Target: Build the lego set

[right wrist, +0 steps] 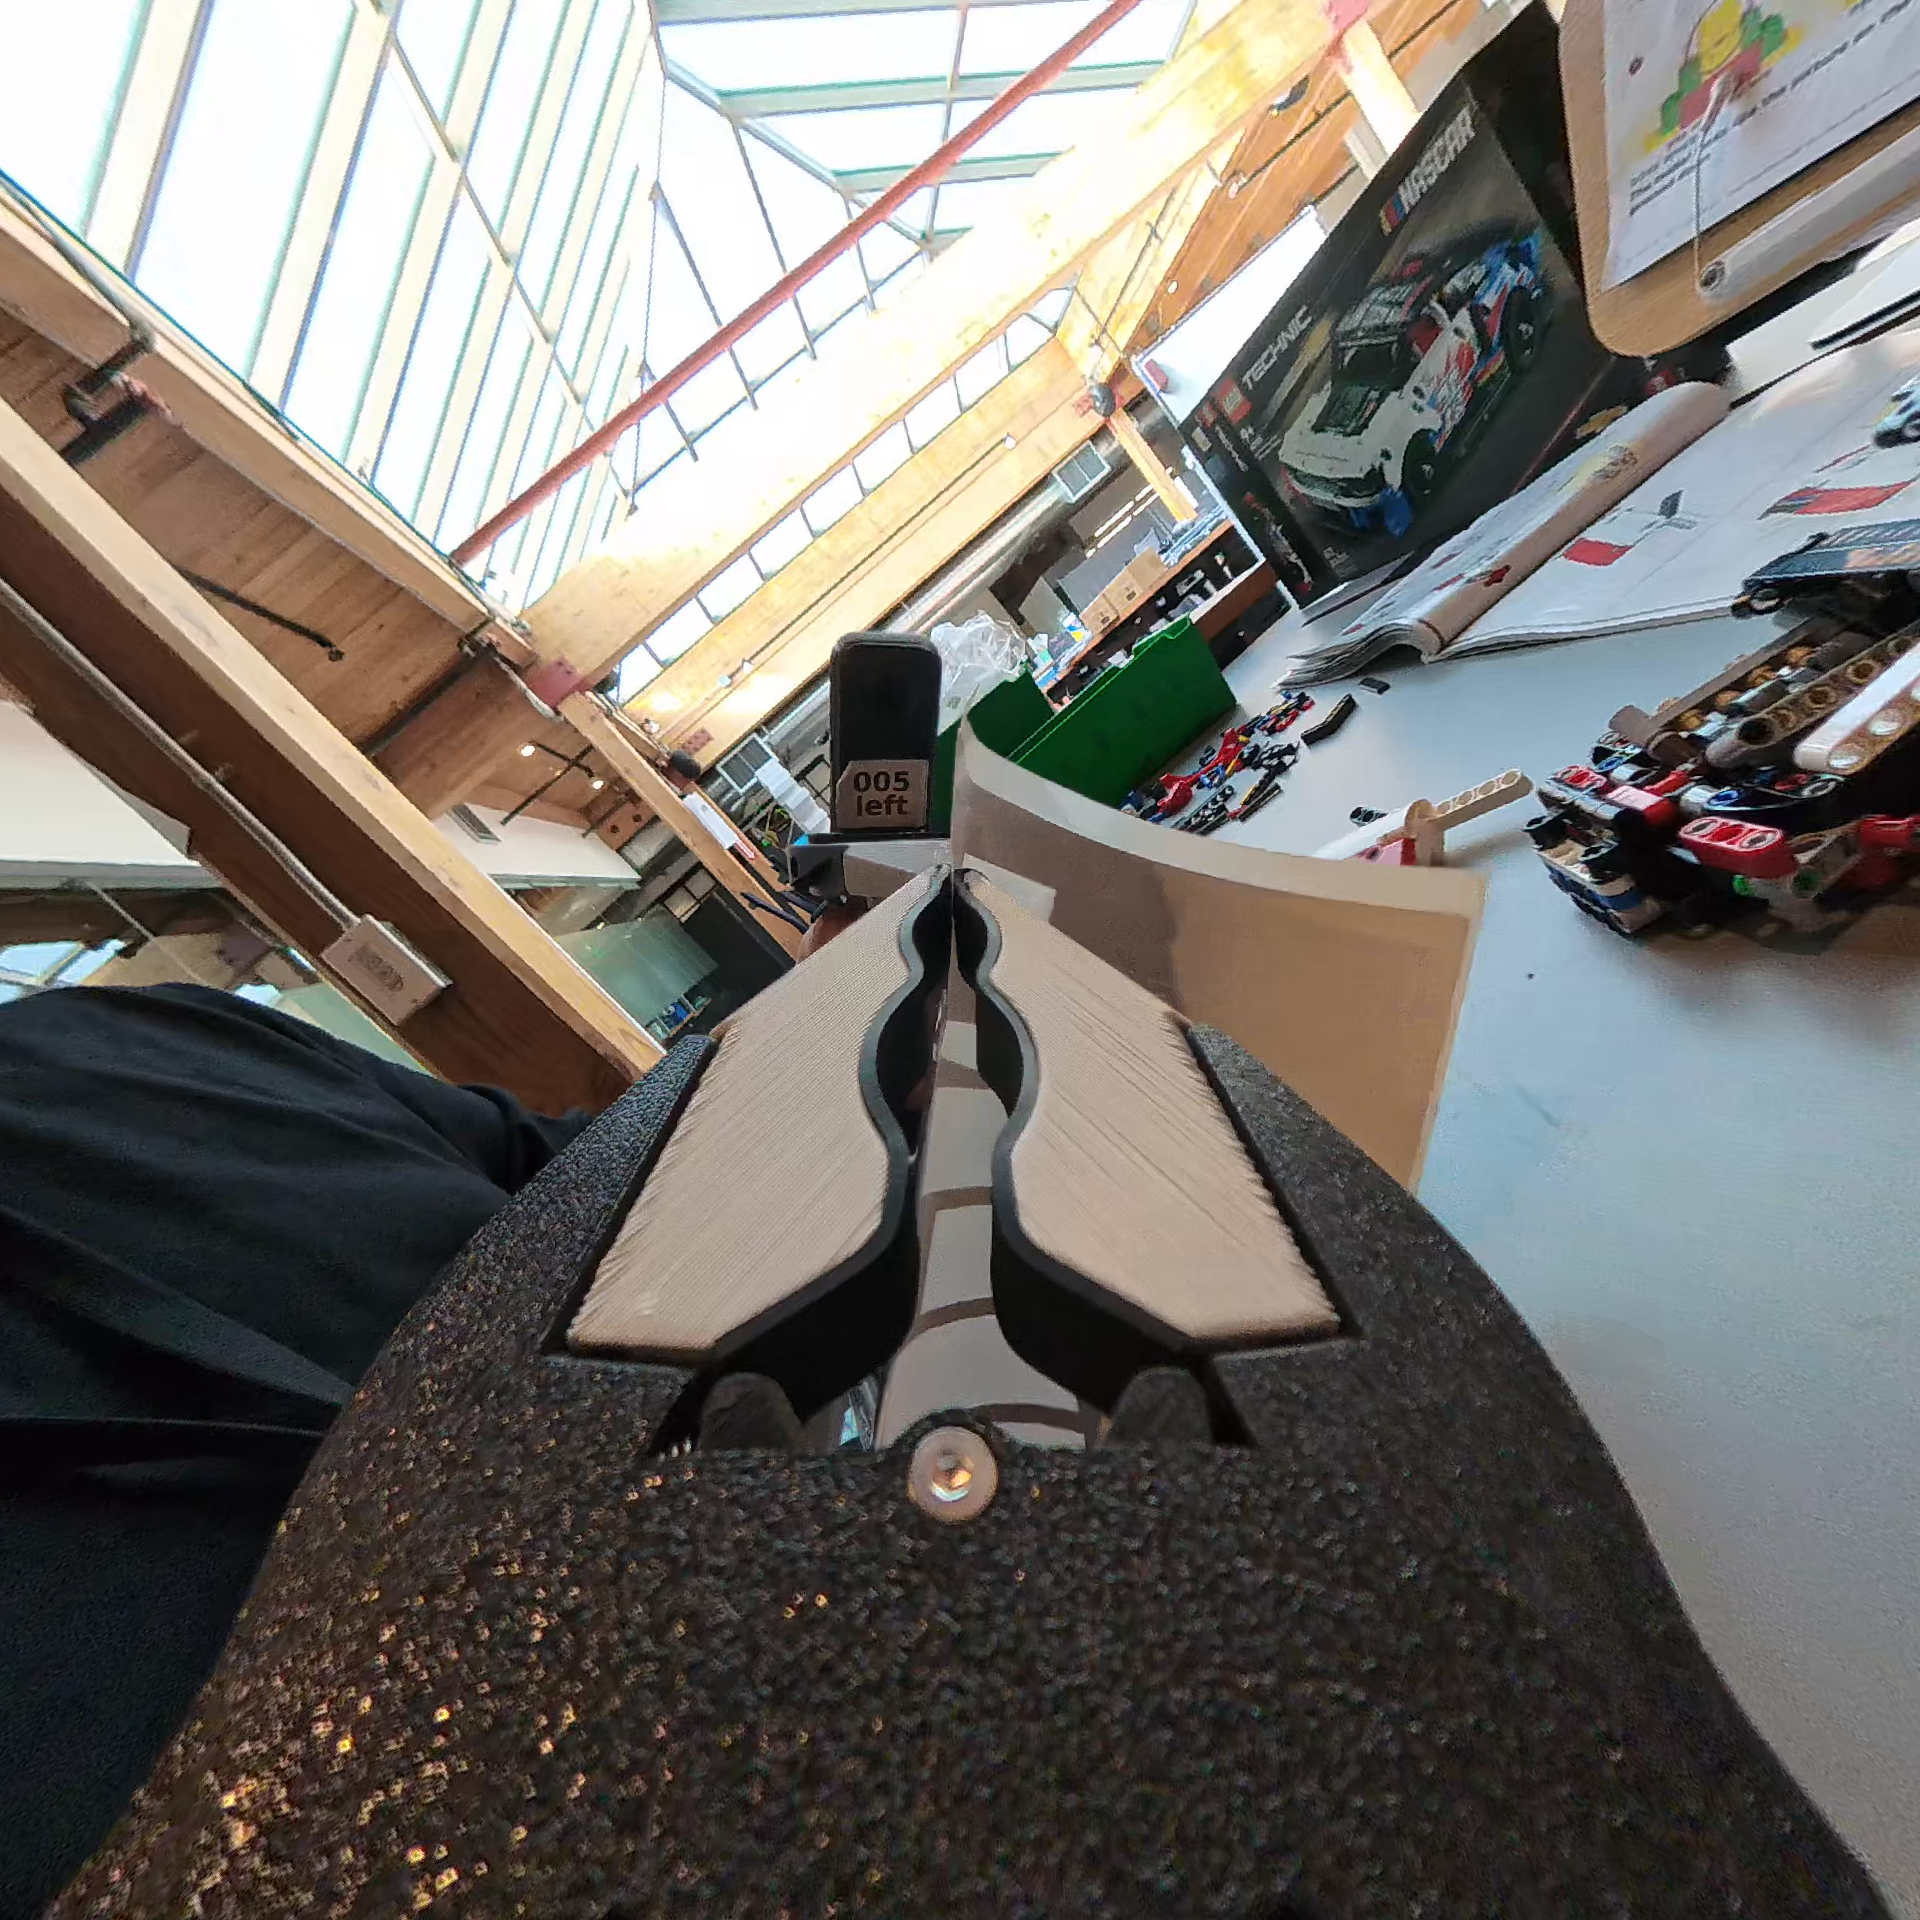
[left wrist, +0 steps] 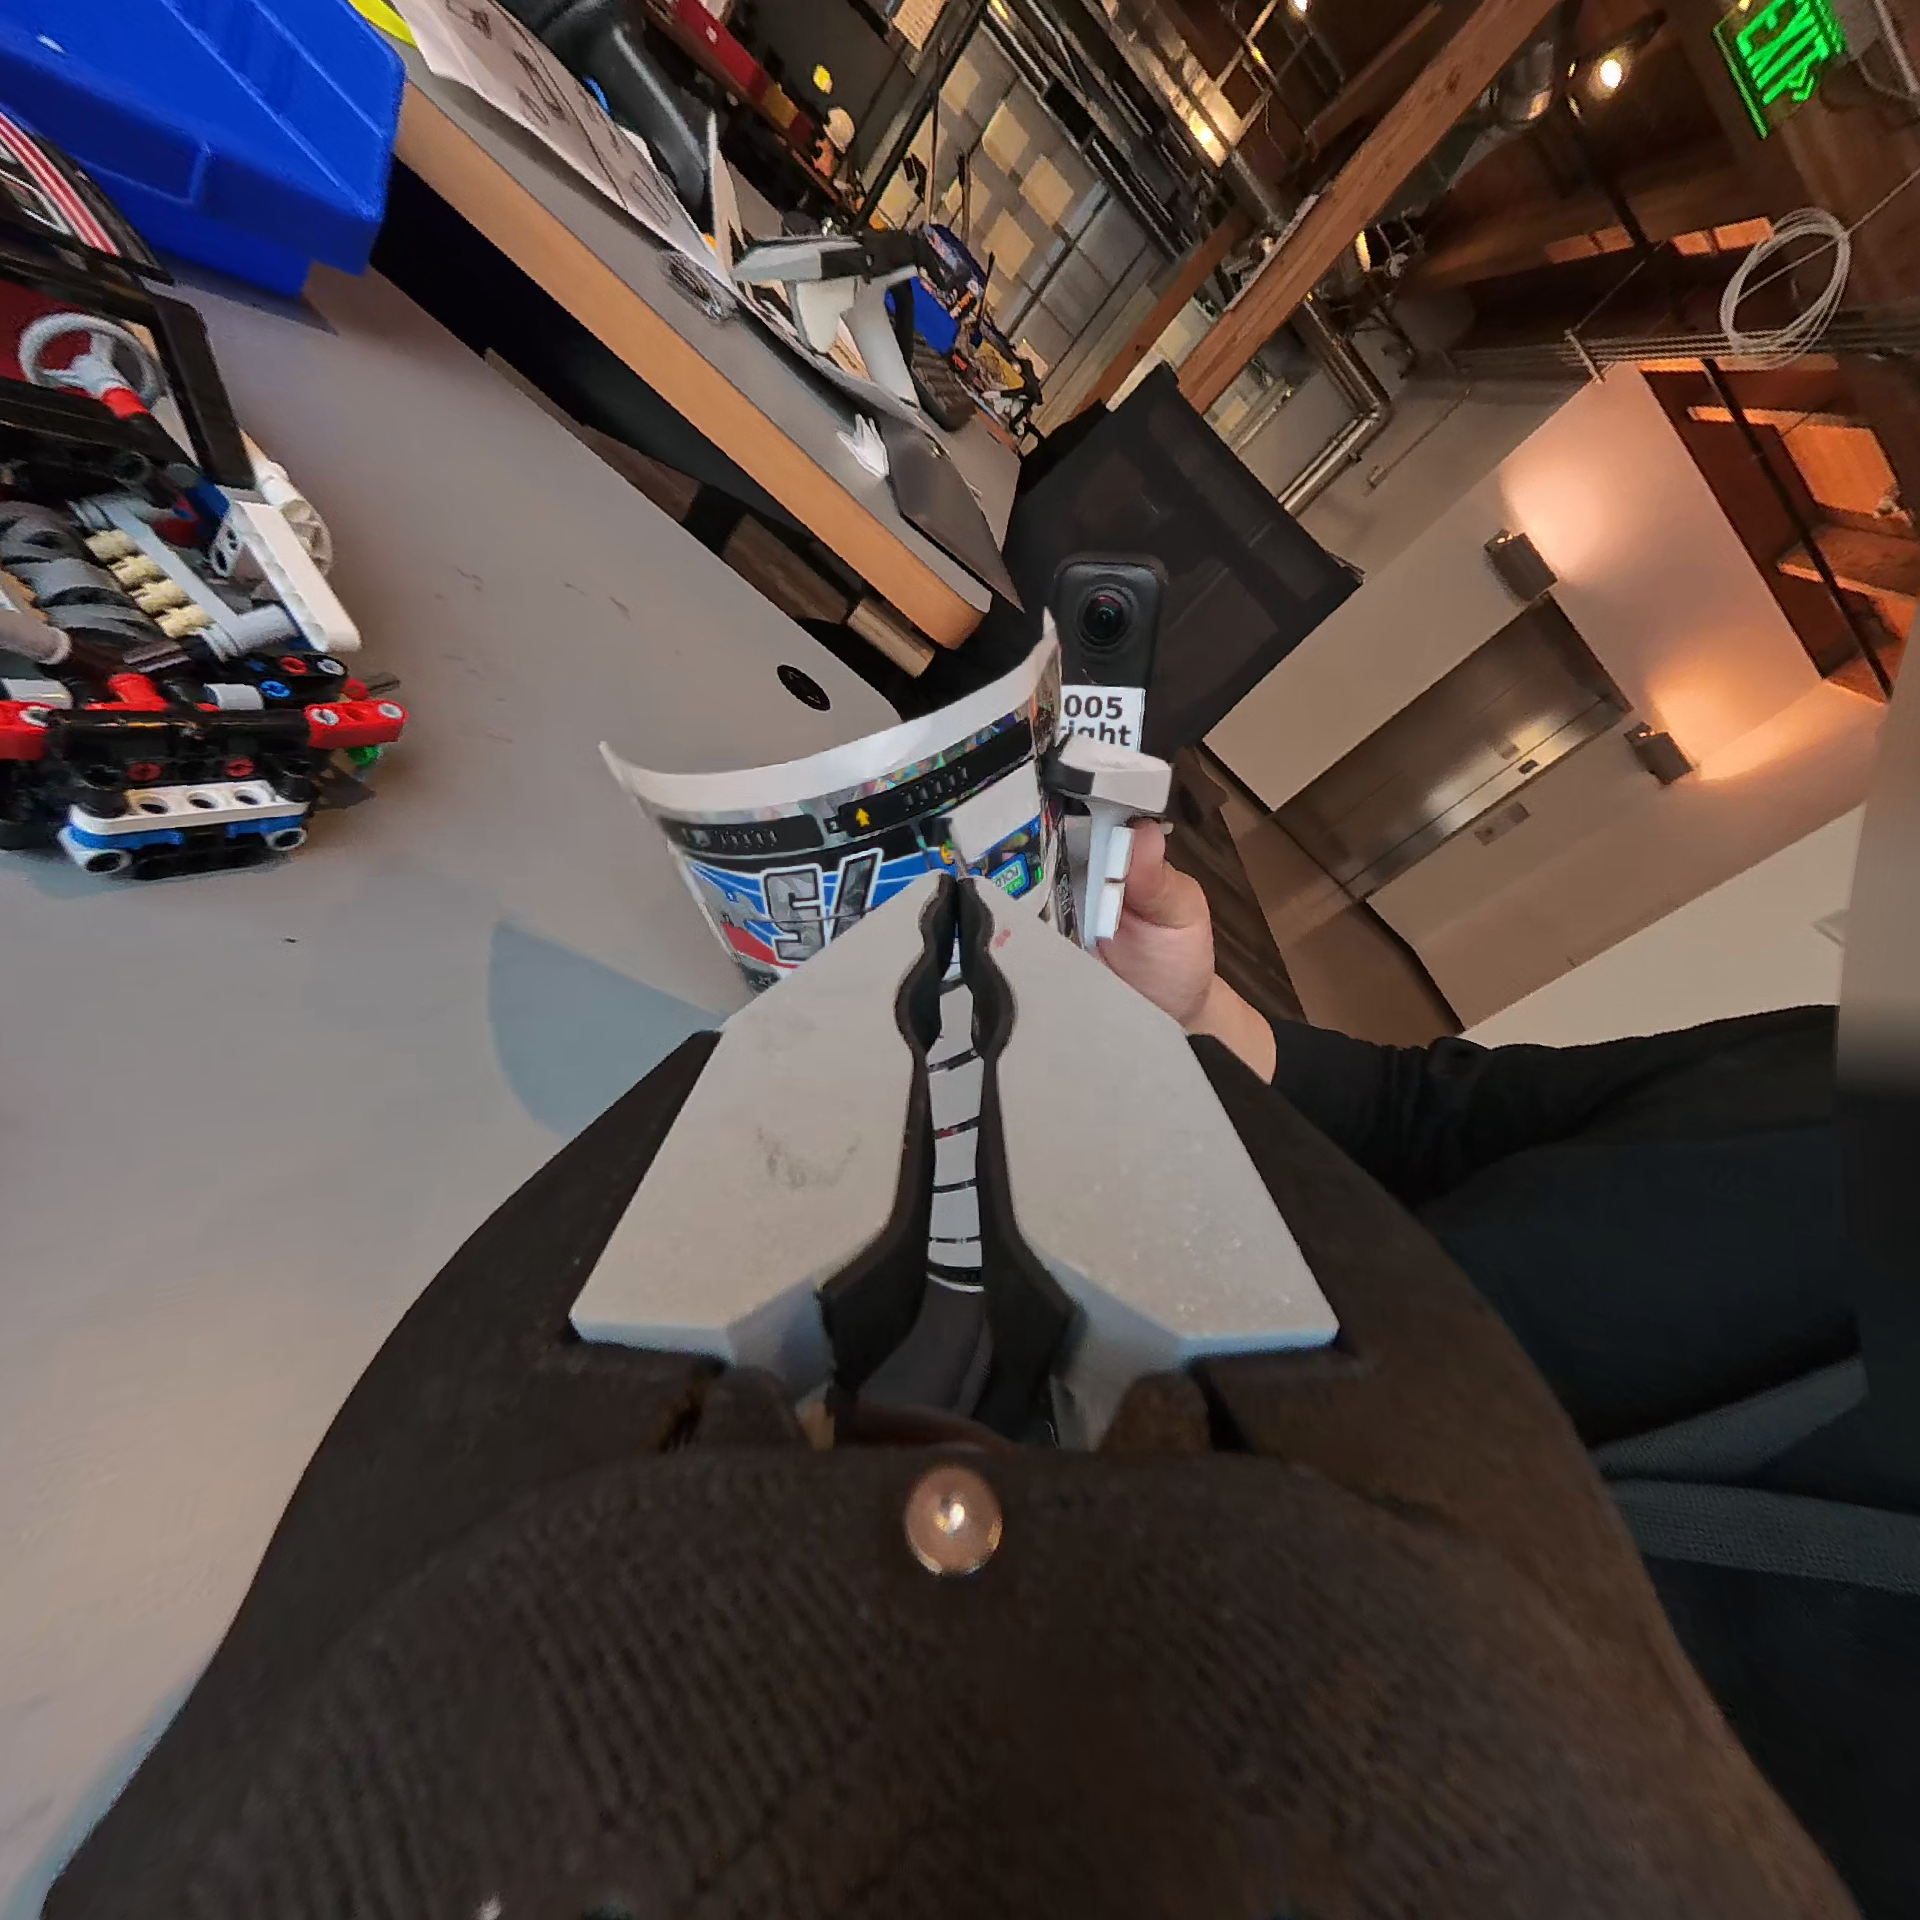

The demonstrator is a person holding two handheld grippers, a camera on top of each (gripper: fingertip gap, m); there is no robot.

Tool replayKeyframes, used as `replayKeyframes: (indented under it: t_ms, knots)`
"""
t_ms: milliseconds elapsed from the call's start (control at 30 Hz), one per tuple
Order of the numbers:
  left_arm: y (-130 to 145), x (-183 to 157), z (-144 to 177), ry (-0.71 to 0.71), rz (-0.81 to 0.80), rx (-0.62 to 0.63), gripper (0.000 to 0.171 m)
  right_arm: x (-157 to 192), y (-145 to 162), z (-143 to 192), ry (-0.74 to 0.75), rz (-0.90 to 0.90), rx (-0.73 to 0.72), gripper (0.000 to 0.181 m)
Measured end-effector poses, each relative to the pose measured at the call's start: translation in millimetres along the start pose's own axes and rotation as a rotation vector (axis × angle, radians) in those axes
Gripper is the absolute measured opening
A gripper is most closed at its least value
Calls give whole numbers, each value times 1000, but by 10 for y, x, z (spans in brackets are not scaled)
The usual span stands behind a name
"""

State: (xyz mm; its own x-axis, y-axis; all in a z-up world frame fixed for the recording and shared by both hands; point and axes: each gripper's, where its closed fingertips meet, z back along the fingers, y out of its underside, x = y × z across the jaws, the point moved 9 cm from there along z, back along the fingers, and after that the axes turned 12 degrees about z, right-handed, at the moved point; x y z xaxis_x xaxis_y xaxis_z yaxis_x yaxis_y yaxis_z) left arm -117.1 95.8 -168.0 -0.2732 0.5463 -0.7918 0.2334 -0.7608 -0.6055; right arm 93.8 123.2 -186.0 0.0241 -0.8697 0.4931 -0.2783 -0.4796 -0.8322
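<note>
A curved sticker sheet (left wrist: 831, 821) is held up above the grey table (left wrist: 312, 1091) between both grippers. My left gripper (left wrist: 956, 883) is shut on one edge of it; its printed side faces this view. My right gripper (right wrist: 953, 878) is shut on the opposite edge, and the sheet's plain white back (right wrist: 1247, 987) shows there. Each gripper also shows in the other's view: the right one (left wrist: 1101, 873) and the left one (right wrist: 873, 868). The partly built lego car (left wrist: 156, 675) stands on the table at the left, and at the right in the right wrist view (right wrist: 1745, 790).
A blue bin (left wrist: 208, 125) sits behind the car. The open instruction book (right wrist: 1610, 551), the set's box (right wrist: 1403, 364), a green bin (right wrist: 1122, 717) and several loose parts (right wrist: 1236, 769) lie farther back. A person's dark sleeve (left wrist: 1558, 1122) is close by. About 5 centimetres separates my left fingertips from my right. It is some 15 centimetres from my left tips to the partly built lego car (left wrist: 156, 675).
</note>
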Motion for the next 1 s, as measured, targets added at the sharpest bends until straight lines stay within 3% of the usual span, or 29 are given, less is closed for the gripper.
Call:
replayKeyframes:
  t_ms: [267,467,667,833,933,1000]
  knots:
    - [-130,5,201,-22,-15,-49,0,-205,-175,139,81,-21,-27,0]
    - [-182,28,406,-68,-37,-86,0,-650,-662,334,173,-32,-43,0]
    - [-212,37,702,-155,-69,-143,0,-1368,-746,592,428,-113,212,0]
    - [-227,80,969,-242,-102,-176,0,-1605,-841,814,602,-56,330,0]
    - [-279,96,1060,-303,-143,-198,0,-1721,-845,852,725,33,471,0]
    - [-292,103,1099,-354,-181,-207,0,-1781,-840,848,800,94,553,11]
